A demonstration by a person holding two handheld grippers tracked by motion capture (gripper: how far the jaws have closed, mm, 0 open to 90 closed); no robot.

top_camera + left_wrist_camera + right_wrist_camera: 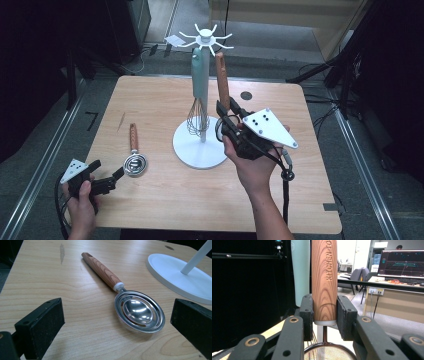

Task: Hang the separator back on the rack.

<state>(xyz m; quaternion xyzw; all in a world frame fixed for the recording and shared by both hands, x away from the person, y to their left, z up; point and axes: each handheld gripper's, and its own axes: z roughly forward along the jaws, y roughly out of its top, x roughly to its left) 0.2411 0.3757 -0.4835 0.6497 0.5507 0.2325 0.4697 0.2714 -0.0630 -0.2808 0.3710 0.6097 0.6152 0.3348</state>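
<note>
Held thing: wooden-handled strainer, probably stiff and light; hold the handle low.
Right tool: clamped on this handle.
Left tool: open, near the egg separator.

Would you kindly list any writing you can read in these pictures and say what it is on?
"KITCHEN TO": stamped lengthwise on the wooden handle clamped in the right gripper; the lettering runs past the top edge, so the rest is cut off.
Monitor in the background: its display is too small to read.
Spoon on the table: no readable marking.
</note>
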